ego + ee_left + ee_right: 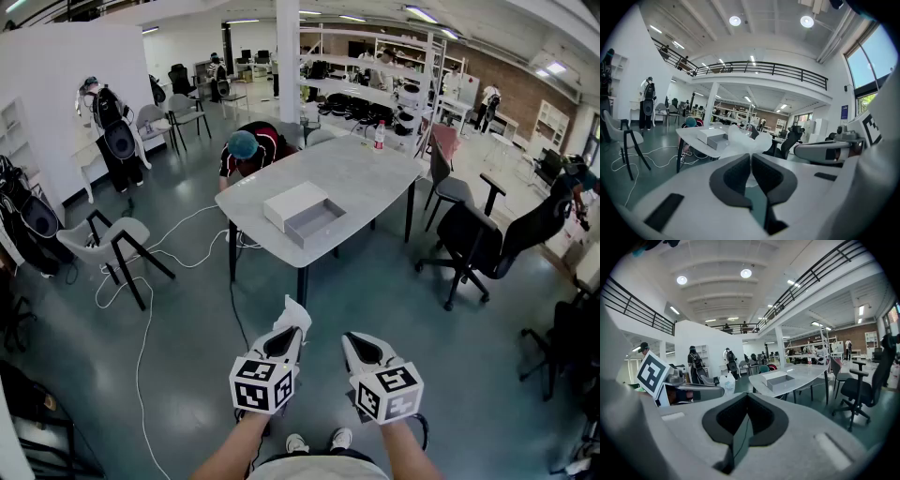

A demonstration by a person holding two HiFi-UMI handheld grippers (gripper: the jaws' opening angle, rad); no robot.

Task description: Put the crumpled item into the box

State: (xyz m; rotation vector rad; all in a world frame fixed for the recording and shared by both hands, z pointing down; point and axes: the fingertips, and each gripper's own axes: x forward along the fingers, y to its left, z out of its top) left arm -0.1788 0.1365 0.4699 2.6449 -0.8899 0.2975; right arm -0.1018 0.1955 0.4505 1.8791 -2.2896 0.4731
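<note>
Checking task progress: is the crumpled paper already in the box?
No, the crumpled paper is pinched in the left hand-held gripper, far from the box.

Round ceiling lamps (735,20) are lighting the hall brightly and evenly. Daylight is glaring through the window (873,58). Both gripper views are bending and darkening toward their corners, and the left gripper (751,157) is blurring close to the lens.

- The crumpled item (743,140): its lower part is hidden between the closed jaws of the left gripper (750,159).
- The person (251,148) at the far left of the table (375,178): the lower body is hidden behind the tabletop.
- The bottle (380,134) at the table's far edge: its label is too small to read.
- The box (711,137): in the left gripper view its near wall hides the inside.
</note>
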